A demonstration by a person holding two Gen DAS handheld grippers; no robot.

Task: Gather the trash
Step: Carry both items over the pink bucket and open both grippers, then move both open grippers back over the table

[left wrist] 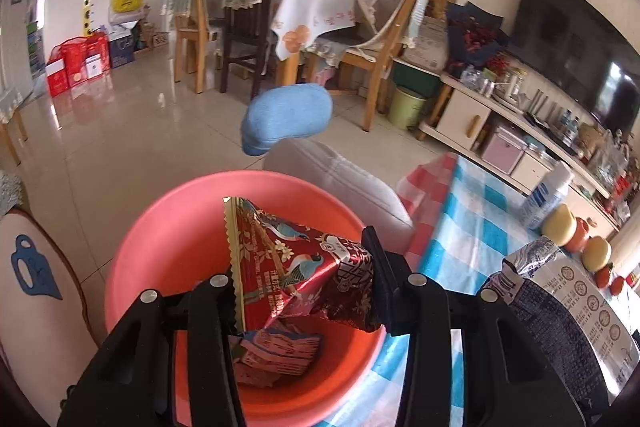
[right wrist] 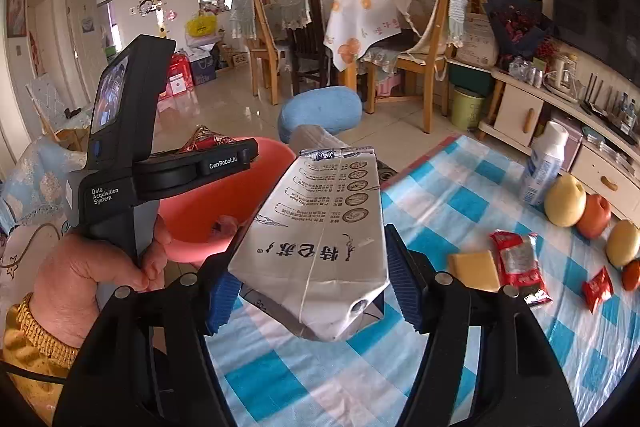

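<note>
At lower centre, the left claw [left wrist: 304, 291] pinches a shiny red foil snack wrapper [left wrist: 296, 263] above the round pink plastic basin [left wrist: 160, 227]. The right claw [right wrist: 312, 267], angled downward, clamps a crumpled white milk carton [right wrist: 324, 227] over the blue-checked surface [right wrist: 440, 195].

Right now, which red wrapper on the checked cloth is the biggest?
The long red wrapper lying beside the yellow square. The other one, the small red wrapper, lies nearer the fruit and is much shorter.
</note>
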